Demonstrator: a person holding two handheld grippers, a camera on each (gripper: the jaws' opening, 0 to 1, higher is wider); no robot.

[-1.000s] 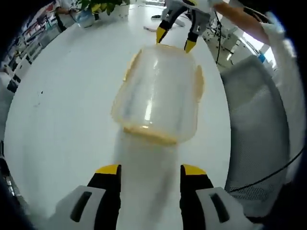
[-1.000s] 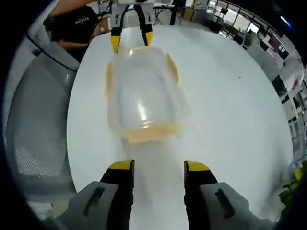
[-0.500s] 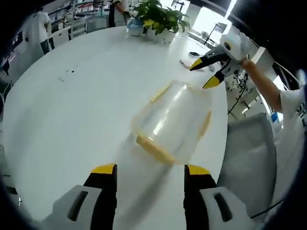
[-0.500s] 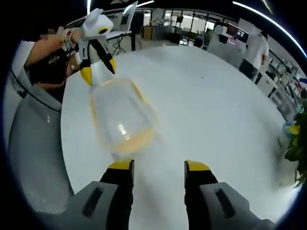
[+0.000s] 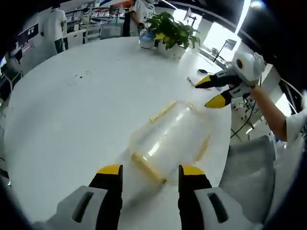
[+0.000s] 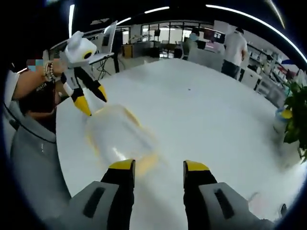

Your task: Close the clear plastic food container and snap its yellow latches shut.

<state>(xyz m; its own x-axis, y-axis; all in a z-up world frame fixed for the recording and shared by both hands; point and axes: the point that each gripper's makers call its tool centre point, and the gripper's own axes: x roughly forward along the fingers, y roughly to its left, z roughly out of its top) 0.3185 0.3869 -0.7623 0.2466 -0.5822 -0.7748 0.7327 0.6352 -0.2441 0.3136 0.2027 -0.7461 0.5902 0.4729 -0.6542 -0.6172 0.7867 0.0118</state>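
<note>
The clear plastic container [image 5: 170,141] with yellow latches stands on the round white table [image 5: 81,110], just ahead of my left gripper [image 5: 150,171], which is open and holds nothing. My right gripper [image 5: 209,92] hovers open beyond the container's far right corner, apart from it. In the right gripper view the container [image 6: 117,136] is blurred, left of and just ahead of my open right gripper [image 6: 159,166]. The left gripper [image 6: 93,101] hangs open above the container's far end. Whether the latches are snapped down, I cannot tell.
A potted plant [image 5: 170,31] and a small blue-and-white pot stand at the table's far edge. A grey mesh chair [image 5: 244,167] sits against the table's near right side. People [image 6: 235,48] stand in the office behind. The table [image 6: 201,110] stretches wide beside the container.
Both grippers have drawn back and lifted away from the container's ends, and both views have tilted up to take in more of the room. The container stays on the table.
</note>
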